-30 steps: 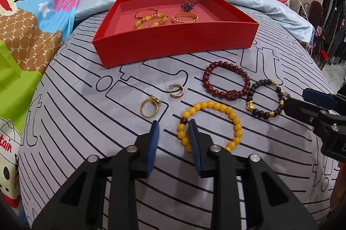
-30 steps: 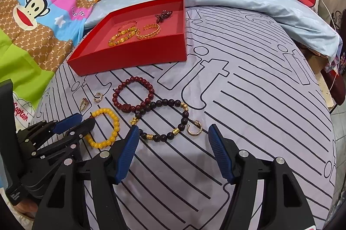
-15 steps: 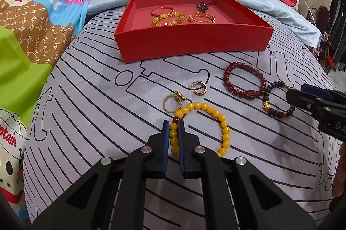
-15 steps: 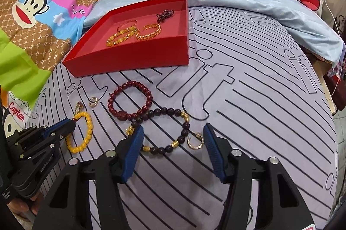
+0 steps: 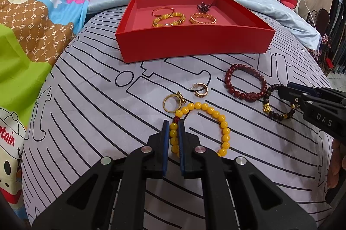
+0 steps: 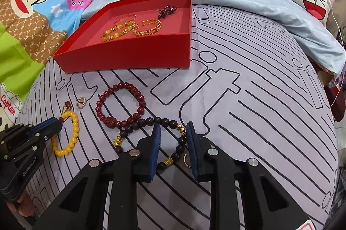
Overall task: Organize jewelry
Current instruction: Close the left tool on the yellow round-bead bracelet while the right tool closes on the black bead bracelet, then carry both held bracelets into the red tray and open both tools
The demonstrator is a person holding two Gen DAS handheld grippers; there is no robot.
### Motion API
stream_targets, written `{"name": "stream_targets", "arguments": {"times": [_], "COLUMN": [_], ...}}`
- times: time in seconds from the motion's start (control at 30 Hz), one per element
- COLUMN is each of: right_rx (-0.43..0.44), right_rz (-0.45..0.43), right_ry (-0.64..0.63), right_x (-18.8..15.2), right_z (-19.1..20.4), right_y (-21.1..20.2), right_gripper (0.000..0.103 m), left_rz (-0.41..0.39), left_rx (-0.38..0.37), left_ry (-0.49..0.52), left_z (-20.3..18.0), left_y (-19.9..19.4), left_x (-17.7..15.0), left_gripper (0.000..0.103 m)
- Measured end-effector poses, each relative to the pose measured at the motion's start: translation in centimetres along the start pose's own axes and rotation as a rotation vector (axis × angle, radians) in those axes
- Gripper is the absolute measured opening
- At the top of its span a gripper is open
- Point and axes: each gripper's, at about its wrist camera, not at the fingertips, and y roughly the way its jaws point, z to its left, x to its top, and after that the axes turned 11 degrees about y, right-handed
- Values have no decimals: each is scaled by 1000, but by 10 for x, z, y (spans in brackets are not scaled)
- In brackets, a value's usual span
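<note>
Yellow beads sit pinched between the blue pads of your left gripper: it is clamped on the near-left side of the yellow bracelet, which lies flat on the striped grey sheet. Just beyond it lie a gold ring and a gold hoop earring.

Your right gripper is closing, its jaws partly apart, with the right-hand side of the dark bead bracelet between them; the pads are not yet pressing on the beads. A small gold hoop lies against the inner face of its right finger. The dark red bracelet touches the dark one on its far left.

Farther off, the red tray holds a yellow bead bracelet, a gold chain bracelet, a thin red bangle and a dark beaded piece.
</note>
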Motion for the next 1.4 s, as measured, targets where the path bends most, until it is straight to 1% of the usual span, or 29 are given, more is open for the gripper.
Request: {"name": "stream_targets", "arguments": {"times": [0.1,0.17,0.3,0.37,0.57,0.87,1.03,1.17,1.3,1.4], "right_rx": [5,8,16,26,61,108,113,122,140,149], "right_rz": [1,3,3,-3,-36,-83,-110,-135,-169,-193], "right_ry": [-3,-2,3,8,15,-8,-25,-19,-19,-34], "right_x": [-1,-2,-4,-5,-4,8,23,42,70,93], "right_z": [2,2,4,5,9,25,34,35,40,51], "right_y": [0,0,-4,-8,-30,-57,-67,-72,-78,-76], "right_gripper": [11,8,8,8,8,8,8,8,8,8], "left_rz": [1,2,4,7,10,-35,-79,-126,-178,-217], "left_rx": [-5,-10,-22,-49,-79,-116,-135,-142,-168,-182], "left_ry": [-6,-10,-21,-43,-65,-49,-18,3,-3,-11], "left_z": [1,2,3,7,11,8,4,4,13,21], "left_y": [0,0,0,-2,-8,-36,-52,-62,-69,-70], "left_x": [0,0,0,-1,-2,12,31,54,84,109], "left_gripper": [8,8,8,8,7,7,7,7,7,7]}}
